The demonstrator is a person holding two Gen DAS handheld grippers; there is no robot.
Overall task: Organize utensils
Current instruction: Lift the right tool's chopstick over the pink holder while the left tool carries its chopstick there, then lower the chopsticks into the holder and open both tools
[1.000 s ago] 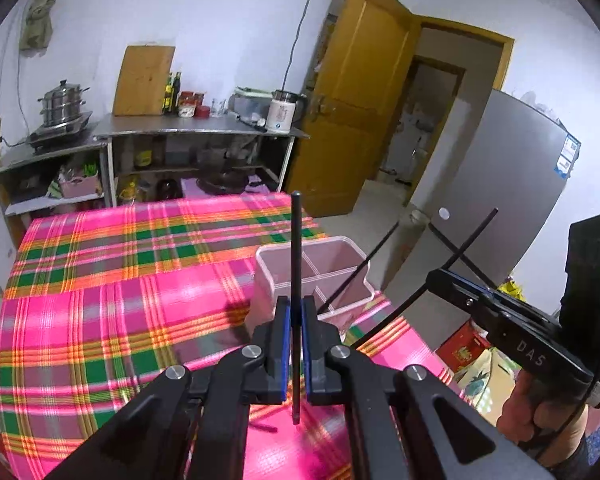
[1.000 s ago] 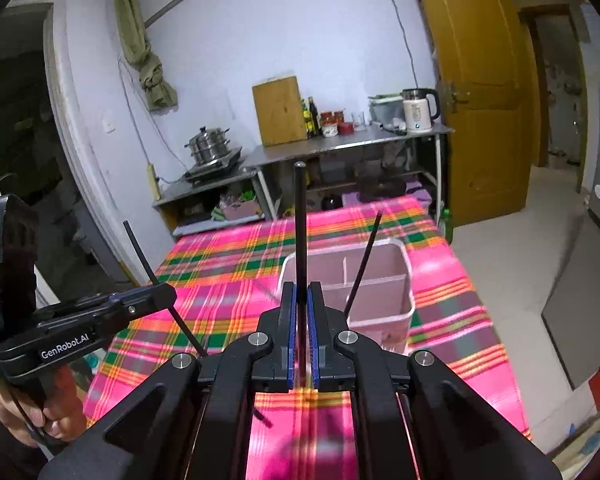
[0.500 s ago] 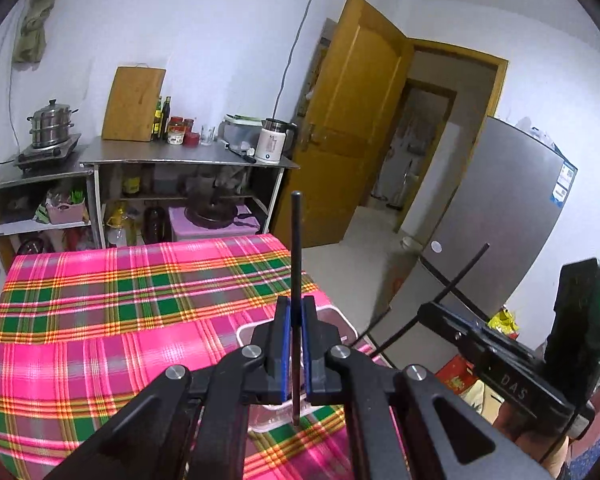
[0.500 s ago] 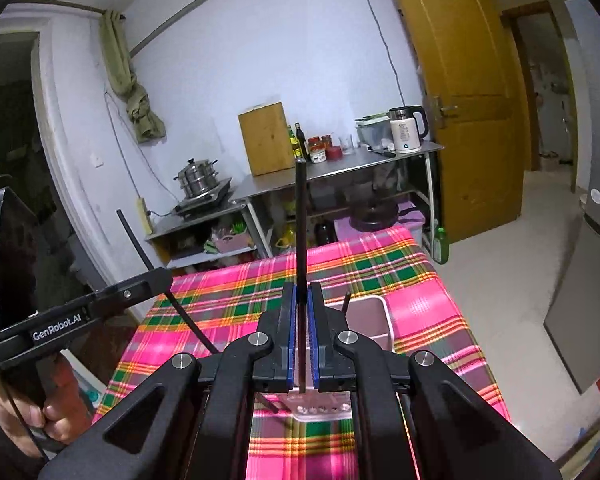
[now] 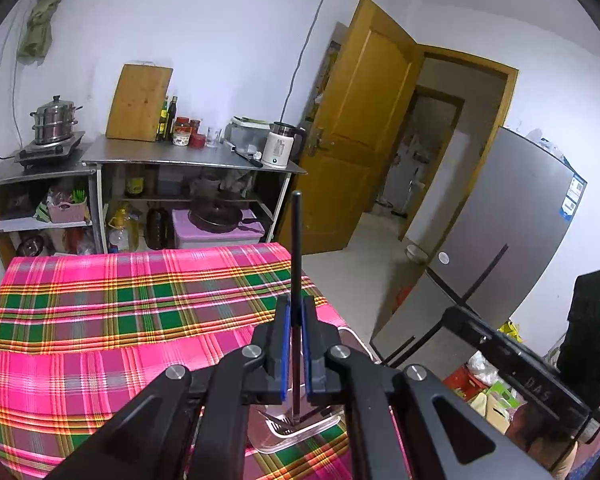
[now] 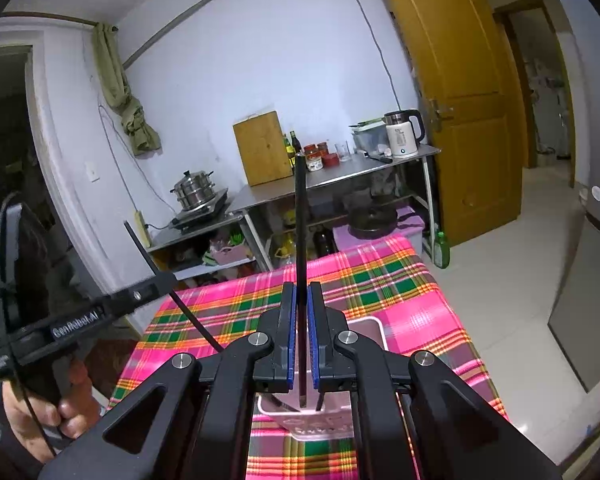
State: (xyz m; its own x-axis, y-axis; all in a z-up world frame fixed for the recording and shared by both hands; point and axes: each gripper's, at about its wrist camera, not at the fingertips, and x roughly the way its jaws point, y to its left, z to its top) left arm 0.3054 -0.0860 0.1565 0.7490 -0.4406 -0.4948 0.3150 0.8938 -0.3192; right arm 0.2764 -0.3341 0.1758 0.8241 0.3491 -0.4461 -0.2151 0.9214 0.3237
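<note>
Kitchen corner, contents as seen. Left gripper point(image 5: 295, 344): blue pads pinching one black chopstick point(image 5: 296, 256) held upright. Right gripper point(image 6: 301, 336): pads likewise pressed onto a second black chopstick point(image 6: 301, 232), also upright. Clear plastic utensil box point(image 6: 366, 330): on the pink plaid tablecloth point(image 5: 100, 320) near the table's right edge, directly beneath both grippers, so that their black linkages cover most of it; only a rim and a perforated base show, and the few dark utensils inside are too hidden to identify. Behind the table: steel counter point(image 5: 188, 158) carrying a wooden cutting board point(image 5: 140, 102) leaned on the wall, bottles, jars and a white kettle point(image 5: 278, 148); a stacked steamer pot point(image 5: 54, 120) on a burner to its left; lower shelves crowded, contents hard to make out. To the right: yellow door point(image 5: 364, 120) standing open, grey refrigerator point(image 5: 512, 216). A hand point(image 6: 40, 420) on the left gripper's handle, partly cut off at the frame edge.
</note>
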